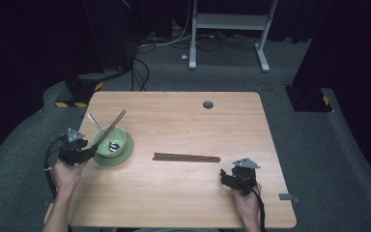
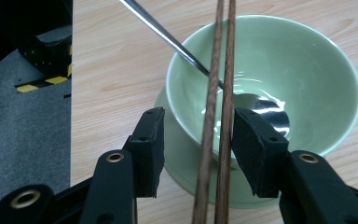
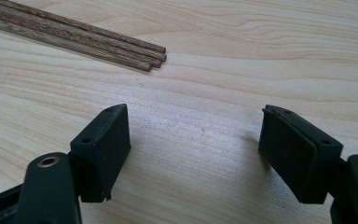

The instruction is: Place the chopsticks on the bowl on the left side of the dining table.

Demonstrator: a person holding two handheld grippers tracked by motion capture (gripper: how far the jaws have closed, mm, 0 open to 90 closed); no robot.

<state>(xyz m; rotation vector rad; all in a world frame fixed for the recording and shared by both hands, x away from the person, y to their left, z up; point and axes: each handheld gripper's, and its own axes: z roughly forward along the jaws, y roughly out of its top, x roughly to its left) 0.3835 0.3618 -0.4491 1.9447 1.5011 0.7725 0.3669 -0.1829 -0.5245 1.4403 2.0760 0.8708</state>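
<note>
I find the pair of dark wooden chopsticks (image 2: 216,121) lying across the glossy pale-green ceramic bowl (image 2: 303,60), long axis running away from my left gripper (image 2: 198,140), tips out over the far rim. They sit between its parted jaws, against the right pad, unclamped. My right gripper (image 3: 193,140) rests open on the wood-grain desk (image 3: 214,93).

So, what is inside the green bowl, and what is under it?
Inside the green bowl lies a metal spoon, handle over the rim. A pair of chopsticks leans across it. Under it sits a green plate; the middle of the plate is covered by the bowl.
</note>
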